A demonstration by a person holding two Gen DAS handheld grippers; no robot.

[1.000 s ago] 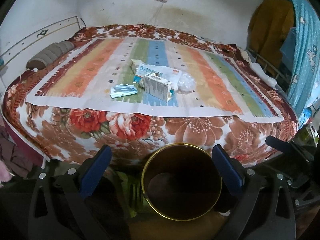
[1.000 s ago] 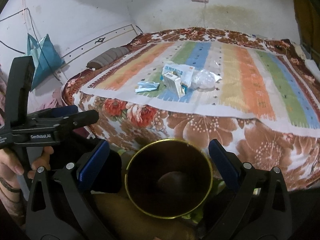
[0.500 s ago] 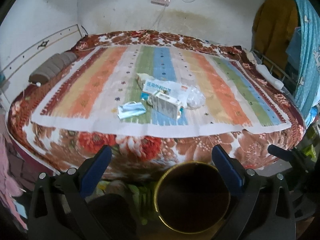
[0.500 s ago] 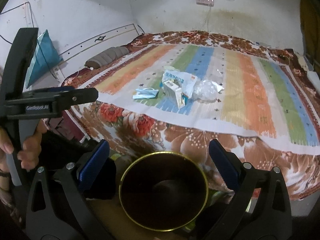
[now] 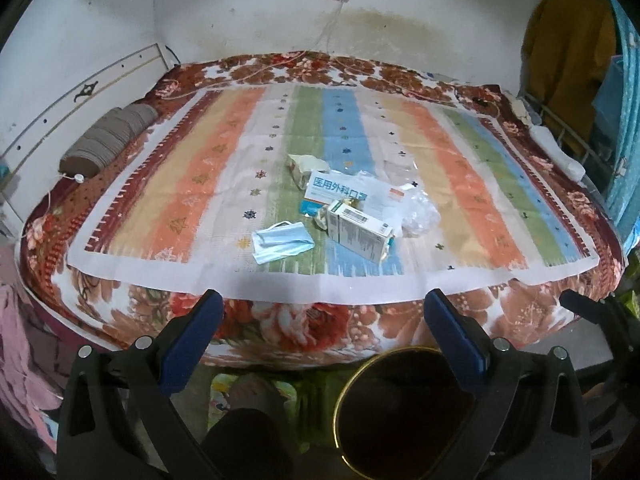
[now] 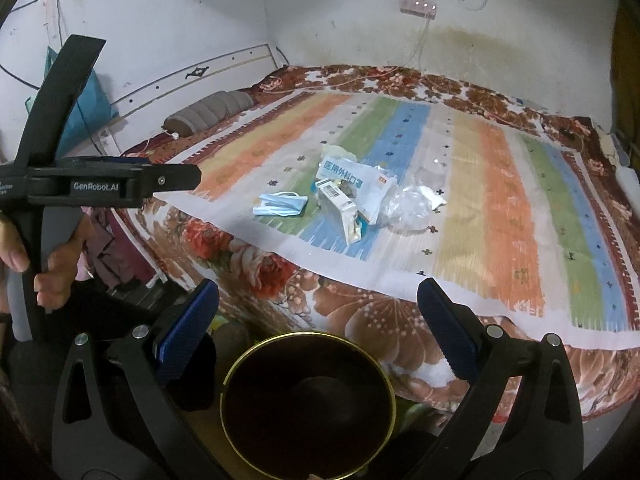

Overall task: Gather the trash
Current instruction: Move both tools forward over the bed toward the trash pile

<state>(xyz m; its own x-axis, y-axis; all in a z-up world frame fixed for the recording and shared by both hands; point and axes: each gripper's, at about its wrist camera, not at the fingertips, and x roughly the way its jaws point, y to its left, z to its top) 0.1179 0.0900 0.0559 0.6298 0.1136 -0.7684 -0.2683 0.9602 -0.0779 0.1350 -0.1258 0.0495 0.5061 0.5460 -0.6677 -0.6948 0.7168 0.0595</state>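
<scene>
1. Left gripper (image 5: pixel 322 322) hangs wide open and empty at the bed's near edge; right gripper (image 6: pixel 318 312) is likewise spread and holding nothing.
2. The trash sits mid-bed at twelve o'clock: face mask (image 5: pixel 282 242), small carton (image 5: pixel 358 230), clear plastic (image 5: pixel 418 212).
3. Best bet: reach for the nearest piece, the mask, and pinch its bunched middle.
4. The bin (image 6: pixel 308 404) waits at six o'clock, directly below.

Left gripper (image 5: pixel 322 334) agape; mask (image 5: pixel 281 241), cartons (image 5: pixel 357 230) on bed (image 5: pixel 120 216)
</scene>
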